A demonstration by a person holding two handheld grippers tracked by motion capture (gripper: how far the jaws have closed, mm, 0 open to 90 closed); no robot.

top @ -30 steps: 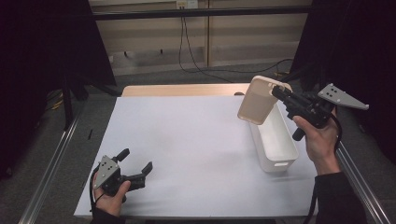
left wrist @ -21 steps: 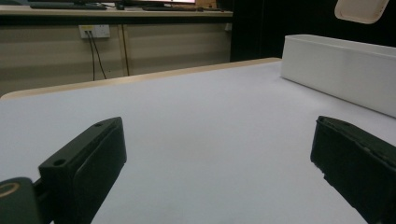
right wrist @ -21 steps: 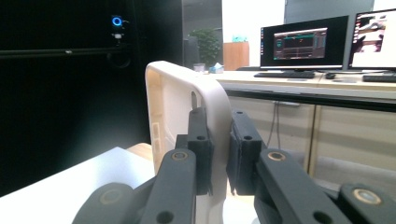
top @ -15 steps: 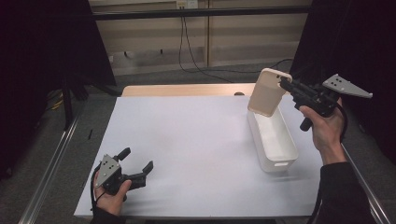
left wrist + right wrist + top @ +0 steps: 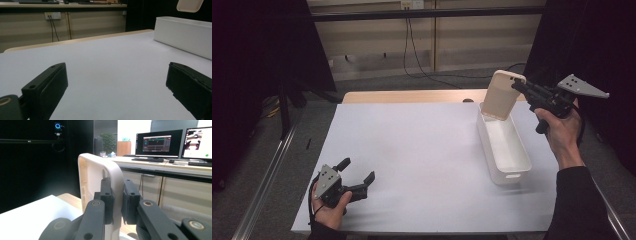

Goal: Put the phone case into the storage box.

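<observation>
Lid [image 5: 502,95] hangs over white-covered table [image 5: 412,150]; monitors [image 5: 160,143] behind.

Both grippers, left gripper [image 5: 358,183] and right gripper [image 5: 520,88], are matte black with screw-studded linkages; each carries a grey three-cornered plate. A black sleeve [image 5: 579,200] covers the right forearm.

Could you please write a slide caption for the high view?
Right gripper holds beige lid above white bin; left gripper rests open.
</observation>
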